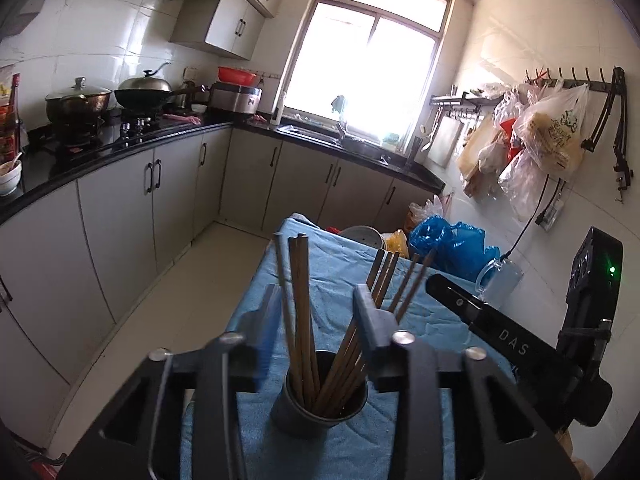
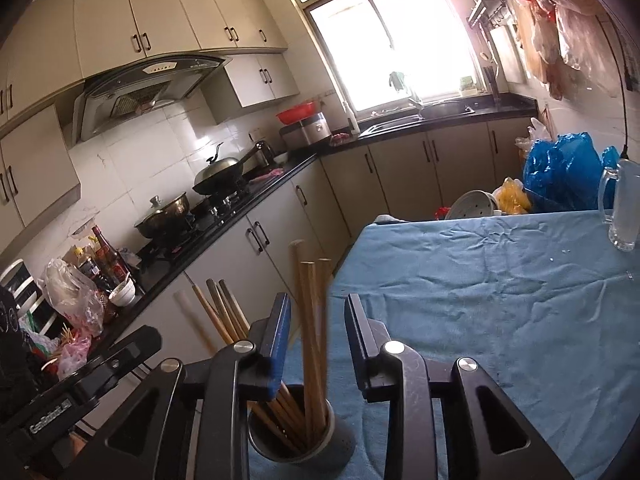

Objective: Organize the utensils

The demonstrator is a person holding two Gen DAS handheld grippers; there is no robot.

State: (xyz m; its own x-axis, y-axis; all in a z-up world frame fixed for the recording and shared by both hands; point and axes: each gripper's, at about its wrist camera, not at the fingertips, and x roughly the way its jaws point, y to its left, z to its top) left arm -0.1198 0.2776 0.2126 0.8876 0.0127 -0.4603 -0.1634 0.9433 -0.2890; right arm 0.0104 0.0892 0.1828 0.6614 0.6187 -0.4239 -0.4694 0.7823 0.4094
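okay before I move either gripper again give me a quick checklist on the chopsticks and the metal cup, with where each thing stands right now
1. Chopsticks inside the holder cup: ok, all seen ones stand in it.
2. Cup upright on the blue cloth: ok.
3. Left gripper free: ok, jaws open; chopsticks rise between them, contact cannot tell.
4. Right gripper free: ok, jaws open, some chopsticks between the fingers, none clamped.
5. Loose chopsticks left on the cloth: ok, none visible; areas behind the grippers cannot tell.
6. Glass mug away from the cup: ok, near the far edge.
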